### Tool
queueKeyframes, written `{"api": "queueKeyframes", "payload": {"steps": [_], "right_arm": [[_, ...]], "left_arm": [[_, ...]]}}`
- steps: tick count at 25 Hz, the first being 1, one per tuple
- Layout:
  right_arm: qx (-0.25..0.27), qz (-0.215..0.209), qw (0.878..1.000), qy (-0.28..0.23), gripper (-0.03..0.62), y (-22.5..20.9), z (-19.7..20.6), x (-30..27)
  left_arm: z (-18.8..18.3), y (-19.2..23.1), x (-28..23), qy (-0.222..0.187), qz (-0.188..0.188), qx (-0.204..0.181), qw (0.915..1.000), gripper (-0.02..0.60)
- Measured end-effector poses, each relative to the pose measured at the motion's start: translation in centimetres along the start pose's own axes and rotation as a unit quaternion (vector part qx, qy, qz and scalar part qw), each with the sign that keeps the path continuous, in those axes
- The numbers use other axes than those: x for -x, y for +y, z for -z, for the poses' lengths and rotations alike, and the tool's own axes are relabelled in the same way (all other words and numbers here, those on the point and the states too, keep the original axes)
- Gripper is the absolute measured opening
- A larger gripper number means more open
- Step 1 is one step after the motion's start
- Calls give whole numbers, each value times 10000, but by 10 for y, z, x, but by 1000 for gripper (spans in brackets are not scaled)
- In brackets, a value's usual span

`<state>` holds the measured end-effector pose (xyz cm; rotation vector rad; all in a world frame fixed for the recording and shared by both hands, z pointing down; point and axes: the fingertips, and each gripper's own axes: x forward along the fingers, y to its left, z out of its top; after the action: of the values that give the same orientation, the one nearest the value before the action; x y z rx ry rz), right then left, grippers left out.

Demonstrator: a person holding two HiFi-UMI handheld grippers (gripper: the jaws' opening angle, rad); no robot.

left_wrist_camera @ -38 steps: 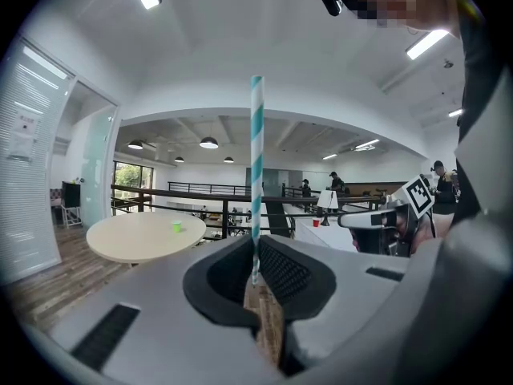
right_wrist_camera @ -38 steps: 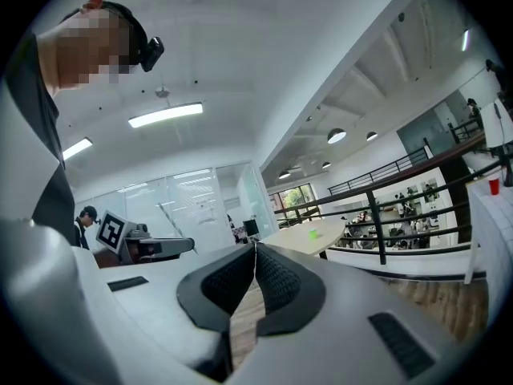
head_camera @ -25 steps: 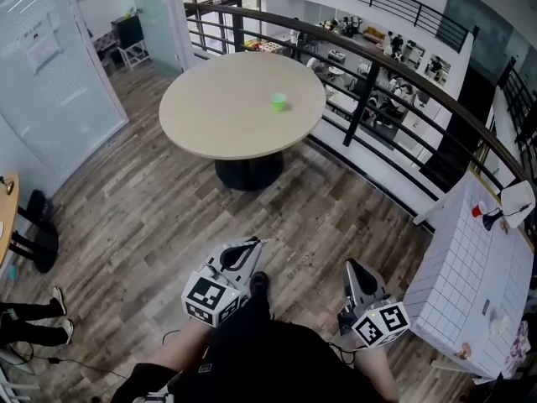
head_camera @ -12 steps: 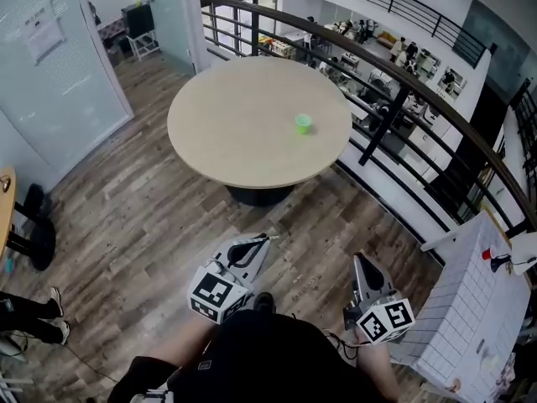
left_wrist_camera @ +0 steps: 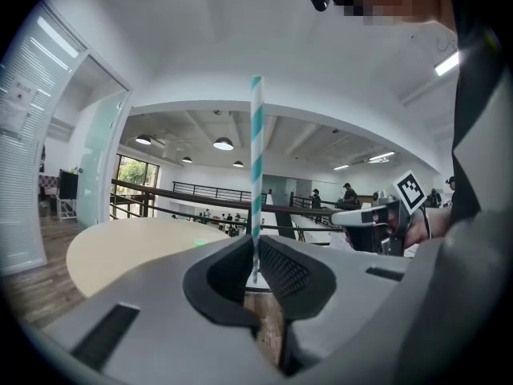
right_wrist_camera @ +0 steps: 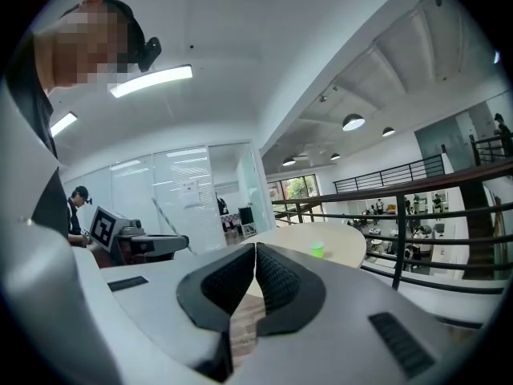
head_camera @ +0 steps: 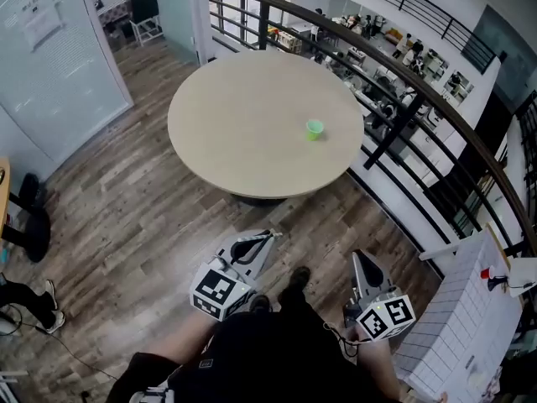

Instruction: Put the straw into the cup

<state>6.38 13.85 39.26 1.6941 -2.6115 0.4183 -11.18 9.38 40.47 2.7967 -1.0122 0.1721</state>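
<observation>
The round pale table fills the upper middle of the head view, well apart from the person, who is at the bottom edge with wood floor between.

The left gripper is at lower centre of that view and the right gripper at lower right, both pointing up-frame toward the table. In the right gripper view the fingers are pressed together with nothing between them. In the left gripper view the fingers are clamped on the straw.

The cup stands alone right of the table's centre. It is small, green and open-topped. It looks light, so a sideways knock from the straw would likely shift or tip it. The empty right gripper could steady its wall.

The straw rises upright through the centre of the left gripper view, pinched close to its lower end, with nearly all its length free above. It is thin, with teal and white spiral stripes, and looks like paper. It is probably very light and only fairly stiff, and a hard squeeze would crush it. Held this low, the long free end will likely wobble. A grip nearer the middle would guide it better into the cup.
</observation>
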Motion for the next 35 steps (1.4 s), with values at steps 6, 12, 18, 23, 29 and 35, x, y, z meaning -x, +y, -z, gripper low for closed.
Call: {"api": "queueKeyframes", "payload": {"steps": [6,12,18,23,29,35], "right_arm": [[-130,-96,9999,-41,23,-42,-3,-33],[-269,-206,9994,-121,23,-104,-13,-67],[-230,-246,9993,-180,23,-174,-39,-113],[-368,-292,9988,-151,23,-208,-41,-129],[-514,-301,9982,-63,23,-221,-32,-142],[-498,-303,9983,48,23,-234,-36,-182]], "left_arm": [[4,14,-45,144,-52,29,9999,29],[-8,32,-114,237,-114,-86,9996,29],[-32,59,-193,156,-152,-89,9997,29],[-36,68,-231,190,-216,-40,9996,29],[-30,78,-247,296,-235,-82,9993,29],[-34,115,-274,310,-245,11,9992,29]]}}
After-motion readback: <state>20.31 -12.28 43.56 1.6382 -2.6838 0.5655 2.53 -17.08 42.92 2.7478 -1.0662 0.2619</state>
